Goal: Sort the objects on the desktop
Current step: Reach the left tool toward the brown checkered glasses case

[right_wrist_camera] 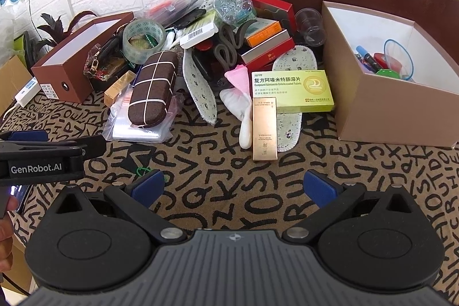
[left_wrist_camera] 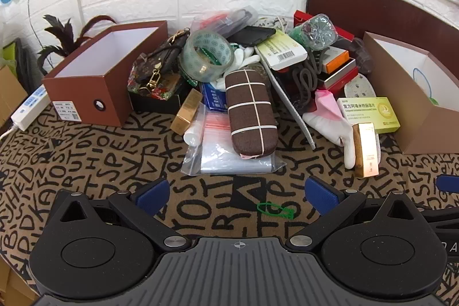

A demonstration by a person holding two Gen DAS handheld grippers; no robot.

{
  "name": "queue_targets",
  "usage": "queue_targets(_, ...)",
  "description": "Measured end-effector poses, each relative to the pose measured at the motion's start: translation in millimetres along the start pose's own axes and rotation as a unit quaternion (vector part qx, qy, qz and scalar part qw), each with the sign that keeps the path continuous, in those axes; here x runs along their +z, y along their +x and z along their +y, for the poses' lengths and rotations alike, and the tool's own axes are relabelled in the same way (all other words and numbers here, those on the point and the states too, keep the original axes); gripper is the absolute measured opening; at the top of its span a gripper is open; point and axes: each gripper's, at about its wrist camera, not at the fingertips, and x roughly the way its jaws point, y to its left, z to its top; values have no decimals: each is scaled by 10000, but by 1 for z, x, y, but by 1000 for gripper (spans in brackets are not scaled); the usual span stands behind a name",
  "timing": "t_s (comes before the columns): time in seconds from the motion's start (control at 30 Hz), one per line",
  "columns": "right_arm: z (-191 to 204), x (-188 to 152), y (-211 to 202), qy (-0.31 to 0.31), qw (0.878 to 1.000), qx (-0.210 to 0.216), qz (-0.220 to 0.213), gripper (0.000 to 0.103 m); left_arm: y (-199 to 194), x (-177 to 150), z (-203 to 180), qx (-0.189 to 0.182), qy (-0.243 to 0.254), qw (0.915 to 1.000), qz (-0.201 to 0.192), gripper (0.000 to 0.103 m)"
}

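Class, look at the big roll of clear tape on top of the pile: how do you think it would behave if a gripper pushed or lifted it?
The tape roll is round and leans tilted on the clutter, so a push would probably roll or slide it off. Its wall looks thick, so likely stiff. The glossy surface may be slippery; gripping through the hollow core seems safer.

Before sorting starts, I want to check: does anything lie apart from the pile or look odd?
Yes. A small green clip lies alone on the lettered tablecloth, apart from the pile. One patterned insole stands tilted on its edge.
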Motion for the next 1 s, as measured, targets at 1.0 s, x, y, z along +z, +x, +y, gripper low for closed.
queue_targets(1.0, 44, 37, 103, -510, 9924, 1111, 143, 84, 89, 50, 32, -932, -194, 9945, 439, 86)
